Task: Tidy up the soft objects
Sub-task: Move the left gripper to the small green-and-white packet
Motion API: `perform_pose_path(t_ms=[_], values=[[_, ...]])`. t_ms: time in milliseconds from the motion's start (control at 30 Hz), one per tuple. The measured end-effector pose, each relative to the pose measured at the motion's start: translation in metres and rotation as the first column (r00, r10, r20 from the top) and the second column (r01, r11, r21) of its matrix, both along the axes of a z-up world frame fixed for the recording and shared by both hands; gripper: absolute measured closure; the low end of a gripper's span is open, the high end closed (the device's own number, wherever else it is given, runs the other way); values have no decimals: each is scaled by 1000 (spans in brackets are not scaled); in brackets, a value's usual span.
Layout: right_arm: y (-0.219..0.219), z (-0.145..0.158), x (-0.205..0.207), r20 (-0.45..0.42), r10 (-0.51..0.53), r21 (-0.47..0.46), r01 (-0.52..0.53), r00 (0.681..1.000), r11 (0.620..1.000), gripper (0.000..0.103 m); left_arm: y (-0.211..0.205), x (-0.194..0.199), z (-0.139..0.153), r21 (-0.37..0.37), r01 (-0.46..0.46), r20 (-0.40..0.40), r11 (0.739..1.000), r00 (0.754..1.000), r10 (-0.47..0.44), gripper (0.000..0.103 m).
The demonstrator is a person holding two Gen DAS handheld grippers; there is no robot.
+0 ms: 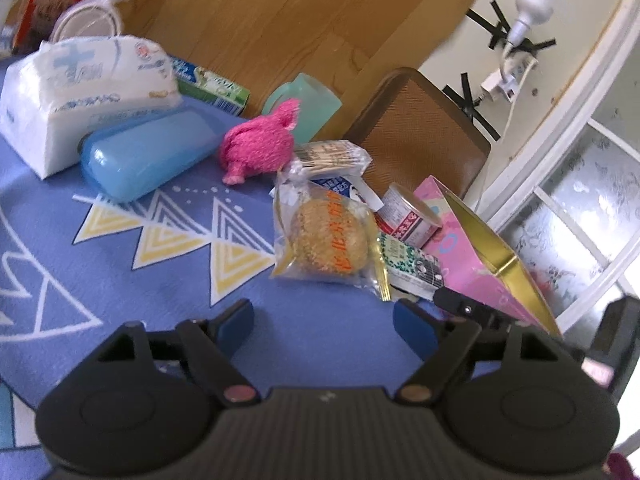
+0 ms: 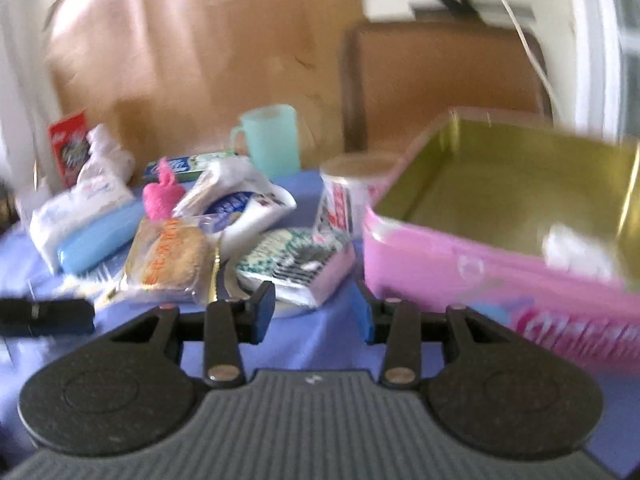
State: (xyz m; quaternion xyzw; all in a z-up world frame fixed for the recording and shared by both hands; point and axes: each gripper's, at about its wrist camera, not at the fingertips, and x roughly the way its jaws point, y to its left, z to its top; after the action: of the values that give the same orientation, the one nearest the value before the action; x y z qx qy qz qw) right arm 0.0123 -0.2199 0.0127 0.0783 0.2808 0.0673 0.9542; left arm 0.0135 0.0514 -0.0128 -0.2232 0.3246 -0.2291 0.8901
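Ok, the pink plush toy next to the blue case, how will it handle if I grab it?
The pink plush toy looks fuzzy and stuffed, so it should squash between the jaws and probably weighs little. It lies slumped against the bagged sticks, so lifting it may nudge them.

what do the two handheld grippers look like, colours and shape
Both look alike: the left gripper and right gripper each have a ribbed grey centre plate, two round matte black discs at the sides, black linkage arms with metallic pivot pins, and blue pads on the fingertips. No cables or sleeves show.
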Motion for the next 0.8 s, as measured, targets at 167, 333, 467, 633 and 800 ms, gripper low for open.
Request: perform_pose_path(t_ms=[167, 333, 467, 633, 800], values=[[-15, -12, 3, -71, -67, 211, 81, 995, 974, 56, 4, 0, -3, -14, 14, 18, 1000, 1000, -14, 23], [-12, -10, -2, -54, -72, 282, 84, 996, 956, 56, 8, 2, -4, -37, 20, 17, 999, 1000, -20, 23], [-10, -11, 3, -58, -82, 274, 95, 995, 957, 60, 9, 3, -5, -33, 23, 19, 999, 1000, -23, 22], [-12, -13, 11, -77, -76, 279, 95, 994, 956, 76, 8, 3, -4, -20, 28, 25, 999, 999, -28, 22], [-15, -8, -10, -65, -44, 284, 60, 997, 957, 79, 8, 4, -4, -19, 30, 26, 999, 999, -30, 22]])
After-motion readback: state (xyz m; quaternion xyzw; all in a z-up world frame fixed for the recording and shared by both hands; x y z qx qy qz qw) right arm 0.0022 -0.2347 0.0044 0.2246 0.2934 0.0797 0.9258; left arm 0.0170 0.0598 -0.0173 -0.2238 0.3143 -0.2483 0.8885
